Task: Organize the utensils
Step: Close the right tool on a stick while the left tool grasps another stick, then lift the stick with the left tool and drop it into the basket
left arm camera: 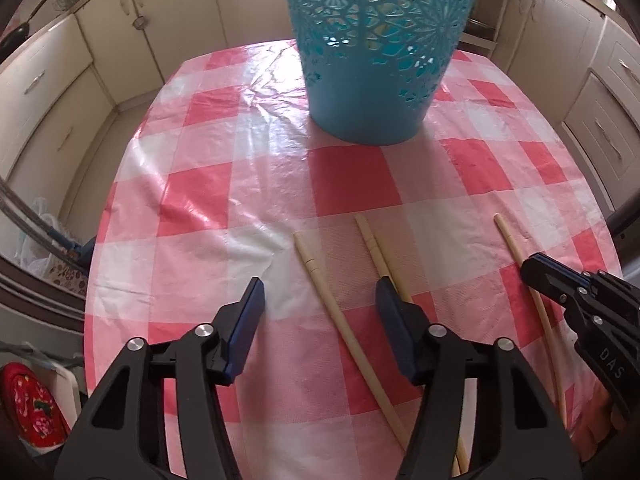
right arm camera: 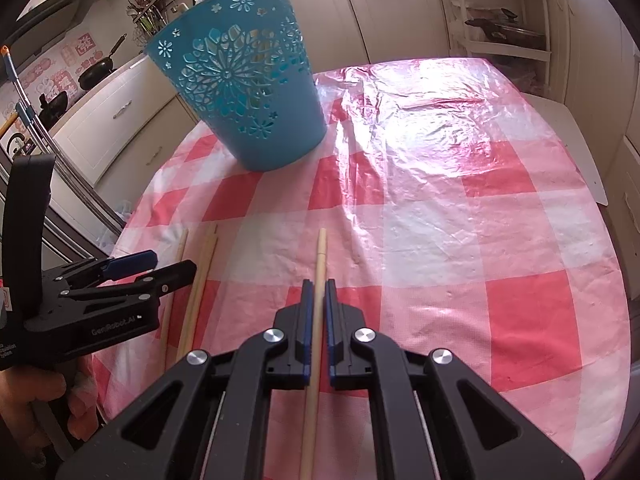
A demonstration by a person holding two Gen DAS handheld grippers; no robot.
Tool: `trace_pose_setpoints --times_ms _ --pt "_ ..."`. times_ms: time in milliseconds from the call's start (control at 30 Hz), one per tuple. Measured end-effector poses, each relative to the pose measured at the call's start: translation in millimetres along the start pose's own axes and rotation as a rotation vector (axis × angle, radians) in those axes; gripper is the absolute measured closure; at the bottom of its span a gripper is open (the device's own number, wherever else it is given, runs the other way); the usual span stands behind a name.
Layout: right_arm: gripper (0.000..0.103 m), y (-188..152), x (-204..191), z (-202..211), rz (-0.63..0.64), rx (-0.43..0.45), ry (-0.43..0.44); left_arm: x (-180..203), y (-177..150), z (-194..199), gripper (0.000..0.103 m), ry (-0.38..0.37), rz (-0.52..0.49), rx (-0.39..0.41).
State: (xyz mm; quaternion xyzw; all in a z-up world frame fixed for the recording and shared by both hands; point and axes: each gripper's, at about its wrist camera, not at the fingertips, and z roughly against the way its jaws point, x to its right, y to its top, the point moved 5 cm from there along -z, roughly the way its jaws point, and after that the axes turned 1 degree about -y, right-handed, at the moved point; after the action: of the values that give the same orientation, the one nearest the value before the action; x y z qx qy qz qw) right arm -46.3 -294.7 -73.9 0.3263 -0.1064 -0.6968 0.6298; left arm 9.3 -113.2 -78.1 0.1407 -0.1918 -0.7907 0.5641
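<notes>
Several pale wooden chopsticks lie on the red-and-white checked table. My left gripper is open above one chopstick, with two more beside its right finger. My right gripper has its jaws closed around a single chopstick, which runs between the blue pads; it also shows in the left wrist view. The blue perforated basket stands upright at the table's far side, also in the right wrist view.
The checked plastic tablecloth is wrinkled and glossy toward the far edge. Cream kitchen cabinets surround the table. A white shelf rack with pans stands at the far right. My left gripper shows at the left of the right wrist view.
</notes>
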Motion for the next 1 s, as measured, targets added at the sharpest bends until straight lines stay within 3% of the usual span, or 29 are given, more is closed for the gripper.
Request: trace_pose_setpoints --times_ms 133,233,367,700,867,1000 --pt "0.097 0 -1 -1 0.003 0.004 0.000 11 8 0 0.090 -0.101 -0.129 -0.003" --pt "0.097 2 -2 -2 0.005 0.008 -0.003 8 13 -2 0.095 -0.152 -0.166 -0.031" --pt "0.096 4 -4 -5 0.008 0.013 -0.006 4 14 -4 0.096 -0.173 -0.217 -0.049" --pt "0.095 5 -4 -7 0.011 0.016 0.001 10 19 -6 0.098 -0.053 -0.188 -0.036" --pt "0.095 5 -3 -7 0.006 0.017 0.006 2 23 27 0.098 -0.150 -0.098 0.024" --pt "0.095 5 -3 -7 0.007 0.017 0.005 -10 43 78 0.098 -0.251 -0.044 0.131"
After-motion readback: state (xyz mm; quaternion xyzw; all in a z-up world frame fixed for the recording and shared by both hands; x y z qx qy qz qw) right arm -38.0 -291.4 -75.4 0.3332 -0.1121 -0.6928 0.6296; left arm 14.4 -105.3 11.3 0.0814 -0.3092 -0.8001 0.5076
